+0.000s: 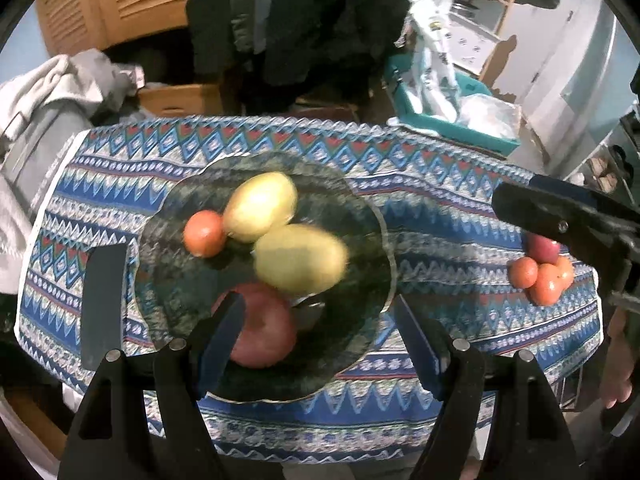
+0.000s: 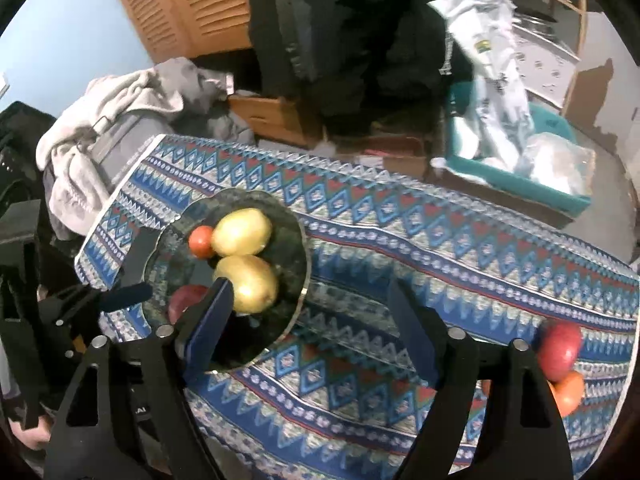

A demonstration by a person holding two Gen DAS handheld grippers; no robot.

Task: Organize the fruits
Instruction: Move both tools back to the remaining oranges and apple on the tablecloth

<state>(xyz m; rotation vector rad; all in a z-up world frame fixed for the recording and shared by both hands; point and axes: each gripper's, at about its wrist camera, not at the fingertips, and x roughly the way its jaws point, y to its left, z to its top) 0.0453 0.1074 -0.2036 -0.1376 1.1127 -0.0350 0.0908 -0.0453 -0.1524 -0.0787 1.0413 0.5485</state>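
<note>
- One glass plate (image 1: 376, 216) is seen on the table.
- One patterned cloth (image 1: 440, 216) is spread over the table.
- Two yellow fruits (image 1: 260, 206) (image 1: 300, 258) are counted on the plate, touching each other.
- One small orange fruit (image 1: 204, 233) is counted on the plate, touching a yellow one.
- One red apple (image 1: 264, 328) is counted on the plate.
- So four fruits are counted on the plate.
- One more red apple (image 2: 560, 346) is seen off the plate, near the cloth's edge.
- About three orange fruits (image 1: 546, 276) are seen in a bunch beside that apple; the exact number cannot be told.
- Two grippers are seen, one left gripper (image 1: 320, 320) and one right gripper (image 2: 308, 312).
</note>
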